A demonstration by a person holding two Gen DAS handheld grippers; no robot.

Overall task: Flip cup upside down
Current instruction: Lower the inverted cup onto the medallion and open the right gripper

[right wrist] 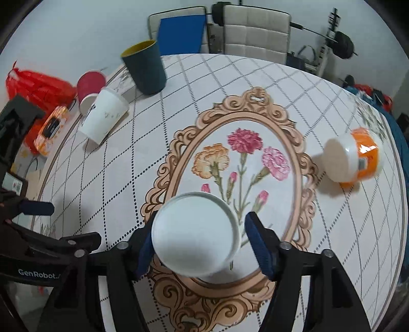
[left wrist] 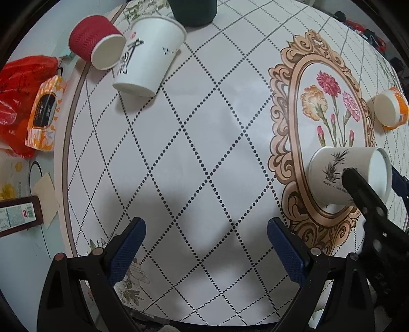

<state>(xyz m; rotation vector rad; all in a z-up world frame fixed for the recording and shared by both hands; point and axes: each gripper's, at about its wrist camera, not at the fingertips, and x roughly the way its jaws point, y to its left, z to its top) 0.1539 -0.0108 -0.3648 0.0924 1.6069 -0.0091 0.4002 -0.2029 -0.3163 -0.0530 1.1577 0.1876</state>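
While the left gripper (left wrist: 205, 238) hung over the table (left wrist: 204, 158) with its blue fingers (left wrist: 127, 251) wide apart and nothing between them, the left wrist view showed a white cup (left wrist: 340, 176) with a leaf drawing standing bottom-up near the right edge, inside the flower frame. The right gripper (left wrist: 370, 173) sat around that cup, one black finger in front of it. A red cup (left wrist: 95, 42) and a big white cup (left wrist: 150, 56) stood bottom-up and touching near the far left edge, with a dark cup (left wrist: 193, 11) just behind them. An orange and white cup (left wrist: 391, 107) stood bottom-up by the right edge. From the right wrist view, the white cup (right wrist: 195, 235) sat bottom-up between the right gripper's (right wrist: 202, 242) fingers (right wrist: 259, 245). The left finger touched the cup, but there was a gap on the right side, so the grip was let go. The dark cup (right wrist: 145, 67) stood open side up near the far edge. The left gripper (right wrist: 38, 208) showed at the left side.
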